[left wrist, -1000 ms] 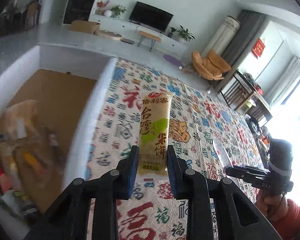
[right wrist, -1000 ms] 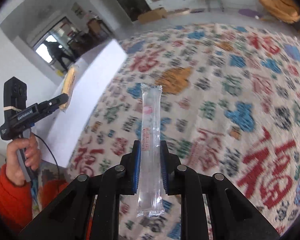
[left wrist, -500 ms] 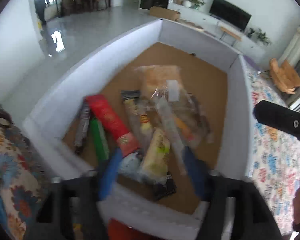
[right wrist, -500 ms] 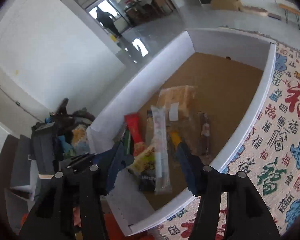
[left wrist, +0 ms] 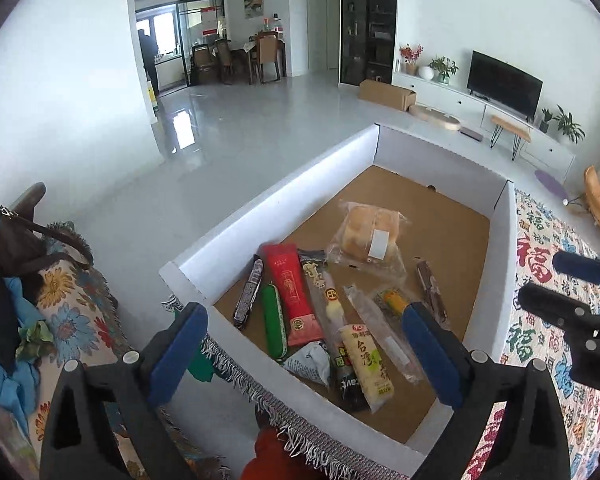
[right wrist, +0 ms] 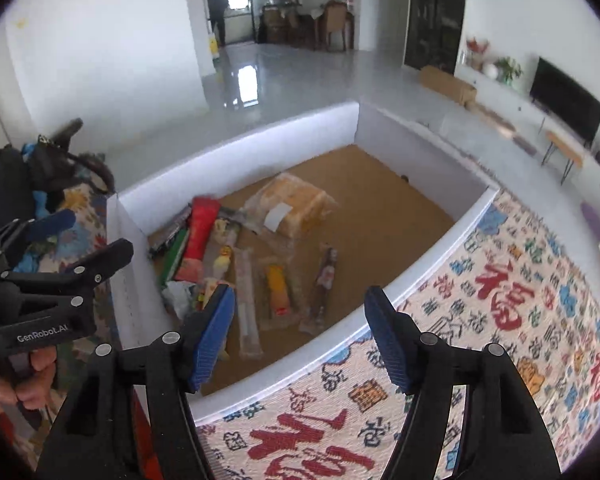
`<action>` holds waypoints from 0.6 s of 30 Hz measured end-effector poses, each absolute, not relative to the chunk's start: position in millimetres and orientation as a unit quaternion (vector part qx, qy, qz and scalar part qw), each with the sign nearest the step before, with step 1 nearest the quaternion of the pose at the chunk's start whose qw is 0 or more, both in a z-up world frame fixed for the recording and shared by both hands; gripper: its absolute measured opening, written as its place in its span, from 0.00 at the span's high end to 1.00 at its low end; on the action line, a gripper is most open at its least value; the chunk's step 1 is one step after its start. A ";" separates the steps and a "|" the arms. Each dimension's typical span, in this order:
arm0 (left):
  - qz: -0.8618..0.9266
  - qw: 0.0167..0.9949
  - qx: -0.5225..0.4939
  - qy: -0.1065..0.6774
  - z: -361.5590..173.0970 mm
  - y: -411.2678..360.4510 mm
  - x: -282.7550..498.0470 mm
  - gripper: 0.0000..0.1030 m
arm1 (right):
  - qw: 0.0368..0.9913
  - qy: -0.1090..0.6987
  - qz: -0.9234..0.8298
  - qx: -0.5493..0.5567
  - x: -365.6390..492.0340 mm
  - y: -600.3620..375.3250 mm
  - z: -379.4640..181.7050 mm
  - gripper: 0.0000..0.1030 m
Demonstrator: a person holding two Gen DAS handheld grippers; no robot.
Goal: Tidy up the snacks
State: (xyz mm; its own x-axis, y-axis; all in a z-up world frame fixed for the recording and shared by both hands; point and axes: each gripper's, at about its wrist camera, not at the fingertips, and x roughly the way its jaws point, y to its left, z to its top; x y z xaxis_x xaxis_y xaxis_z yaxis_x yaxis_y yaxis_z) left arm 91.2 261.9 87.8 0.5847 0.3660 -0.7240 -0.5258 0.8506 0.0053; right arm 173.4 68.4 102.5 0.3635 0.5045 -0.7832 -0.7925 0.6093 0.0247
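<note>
4 fingers [left wrist: 179,338], 1 box [left wrist: 272,204], 11 snacks [left wrist: 366,362]

Snacks [left wrist: 336,320] in box [left wrist: 272,208]; box on patterned cloth [right wrist: 500,300].

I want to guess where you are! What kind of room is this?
Most likely a home's living room. There is a TV on a long white cabinet, potted plants beside it, and a dining table with chairs farther back. Up close, a white box holds snacks.
</note>
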 end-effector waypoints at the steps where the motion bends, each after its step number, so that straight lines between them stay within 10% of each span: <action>1: 0.249 0.884 -0.103 0.383 88.9 260.5 90.6 0.05 | 0.808 0.388 0.403 -0.184 173.9 66.8 104.1 0.31; 18: 0.242 0.884 -0.100 0.387 92.8 264.8 89.3 0.01 | 0.802 0.399 0.391 -0.211 167.2 87.7 95.6 0.30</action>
State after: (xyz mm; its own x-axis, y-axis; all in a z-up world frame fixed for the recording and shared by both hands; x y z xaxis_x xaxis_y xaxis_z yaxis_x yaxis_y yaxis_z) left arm 89.3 264.8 92.8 0.5829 0.3495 -0.7335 -0.5050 0.8631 0.0099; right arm 167.2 87.7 95.6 0.3756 0.4596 -0.8048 -0.7962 0.6045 -0.0263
